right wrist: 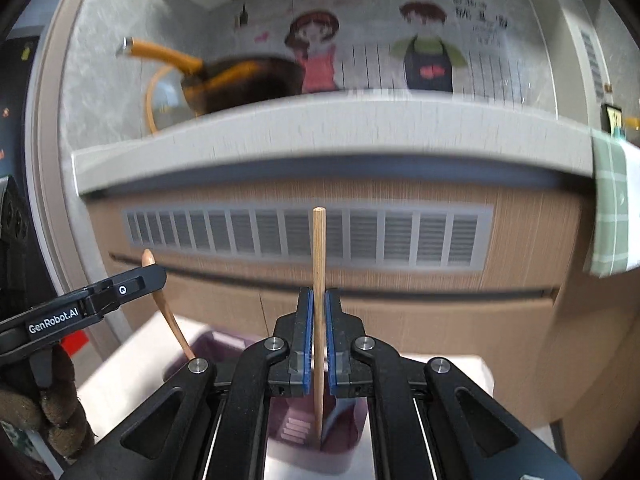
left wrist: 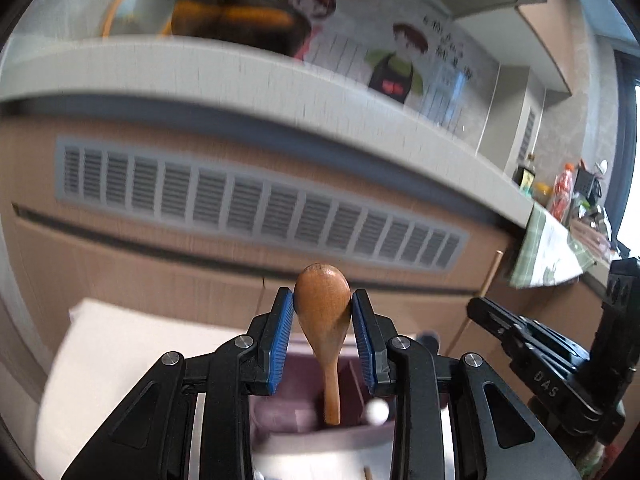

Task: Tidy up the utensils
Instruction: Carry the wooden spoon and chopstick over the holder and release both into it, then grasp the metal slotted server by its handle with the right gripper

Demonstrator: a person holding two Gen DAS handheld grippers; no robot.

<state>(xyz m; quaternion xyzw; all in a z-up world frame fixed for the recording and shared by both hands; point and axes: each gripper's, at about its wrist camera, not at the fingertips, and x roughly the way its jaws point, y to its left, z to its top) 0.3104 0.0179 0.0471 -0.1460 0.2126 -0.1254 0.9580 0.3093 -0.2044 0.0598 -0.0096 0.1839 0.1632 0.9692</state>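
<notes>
My left gripper (left wrist: 322,312) is shut on the bowl of a wooden spoon (left wrist: 323,312), which stands upright with its handle hanging down over a mauve utensil box (left wrist: 280,412). My right gripper (right wrist: 319,332) is shut on a thin wooden chopstick (right wrist: 319,256), held upright with its lower end over the same mauve box (right wrist: 344,436). In the right wrist view the left gripper (right wrist: 132,284) and its spoon (right wrist: 170,316) show at the left. In the left wrist view the right gripper (left wrist: 520,340) and its chopstick (left wrist: 486,284) show at the right.
The box rests on a white table (left wrist: 120,360). Behind it stands a wood-panelled counter front with a grey vent grille (right wrist: 308,236) under a pale countertop (right wrist: 332,128) bearing a dark pan (right wrist: 244,80). A green checked cloth (right wrist: 610,208) hangs at the right. A small white ball (left wrist: 378,411) lies in the box.
</notes>
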